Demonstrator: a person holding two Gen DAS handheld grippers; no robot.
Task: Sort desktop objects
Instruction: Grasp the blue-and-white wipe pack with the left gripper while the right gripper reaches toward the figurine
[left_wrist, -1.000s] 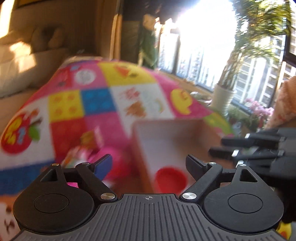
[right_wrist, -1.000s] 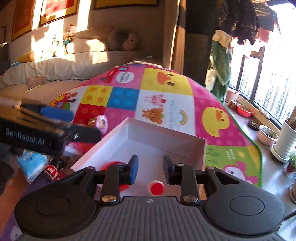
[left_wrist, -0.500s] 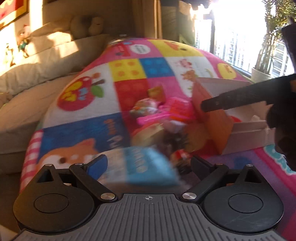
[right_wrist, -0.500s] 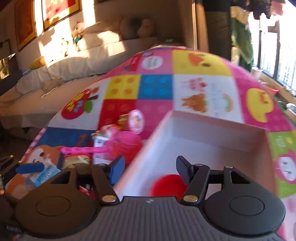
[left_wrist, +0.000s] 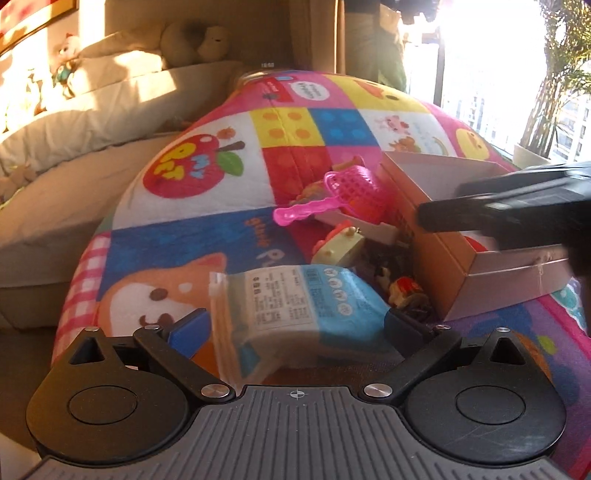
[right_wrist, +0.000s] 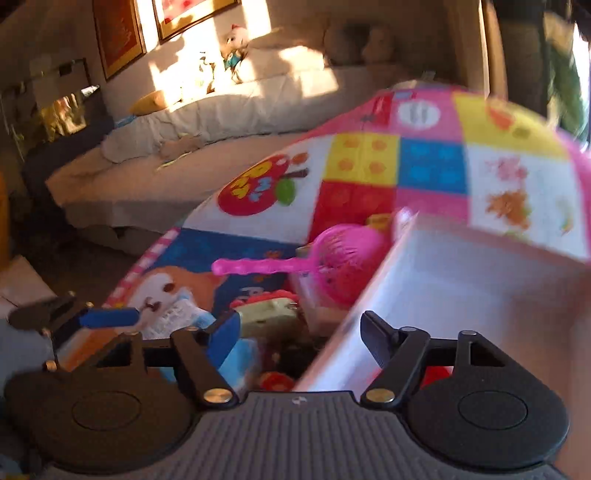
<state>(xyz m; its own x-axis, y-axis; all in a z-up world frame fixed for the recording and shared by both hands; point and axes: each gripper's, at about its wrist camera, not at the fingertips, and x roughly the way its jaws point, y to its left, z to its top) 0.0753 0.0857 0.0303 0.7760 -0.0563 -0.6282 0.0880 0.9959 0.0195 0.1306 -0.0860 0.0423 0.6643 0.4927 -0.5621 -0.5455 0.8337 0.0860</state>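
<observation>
Currently, the left hand-held gripper (left_wrist: 295, 326) is seen spread wide around a blue and white tissue pack (left_wrist: 295, 306), which lies between its fingers; contact cannot be told. The right hand-held gripper (right_wrist: 299, 332) is held wide open, with nothing gripped, above the near edge of a cardboard box (right_wrist: 461, 280). A pink scoop (left_wrist: 343, 194) is found lying on the toy heap just beside the box. A cream toy (left_wrist: 338, 247) and a small red item (left_wrist: 404, 290) are noted between pack and box. Everything is carried by a colourful play mat (left_wrist: 207, 236).
</observation>
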